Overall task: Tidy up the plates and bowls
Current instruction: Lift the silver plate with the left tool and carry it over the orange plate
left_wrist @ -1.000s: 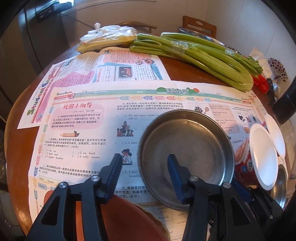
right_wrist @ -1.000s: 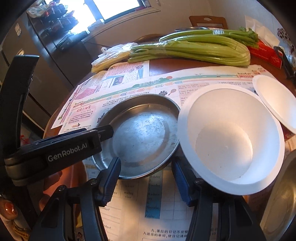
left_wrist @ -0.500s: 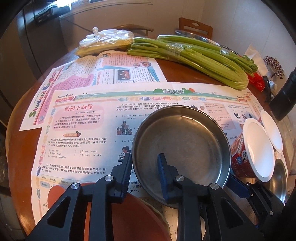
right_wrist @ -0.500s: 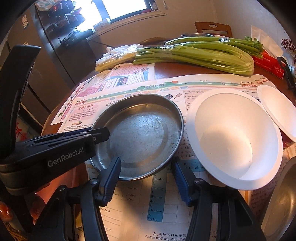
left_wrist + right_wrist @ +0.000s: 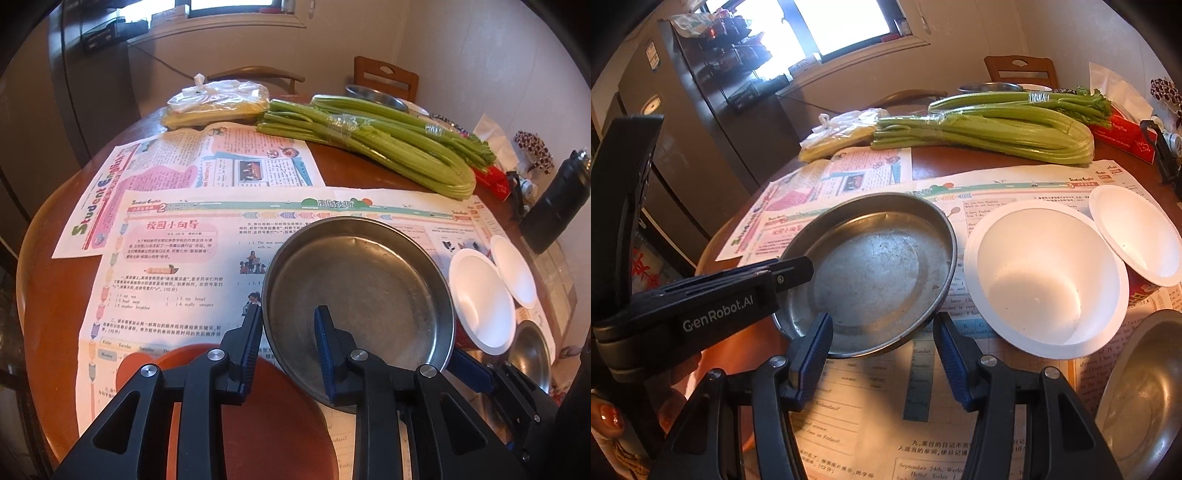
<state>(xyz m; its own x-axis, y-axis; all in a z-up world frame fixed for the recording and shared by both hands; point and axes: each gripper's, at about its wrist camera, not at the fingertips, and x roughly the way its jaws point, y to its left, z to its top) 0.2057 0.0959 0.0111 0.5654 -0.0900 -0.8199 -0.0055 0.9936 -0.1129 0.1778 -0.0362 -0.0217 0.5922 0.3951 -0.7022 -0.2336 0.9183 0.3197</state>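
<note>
While your left gripper (image 5: pixel 288 332) clamps the steel plate's (image 5: pixel 369 280) rim, right gripper (image 5: pixel 882 350) apart, stack it next.

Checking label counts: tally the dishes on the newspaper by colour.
Metal: 2, metal plate and metal bowl
White: 2, near bowl and far bowl
Orange: 1, orange dish
Total: 5

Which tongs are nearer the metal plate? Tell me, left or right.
Left. The left tongs are shut on the metal plate at its near rim. The right tongs stand just short of its edge, with nothing between them.
</note>
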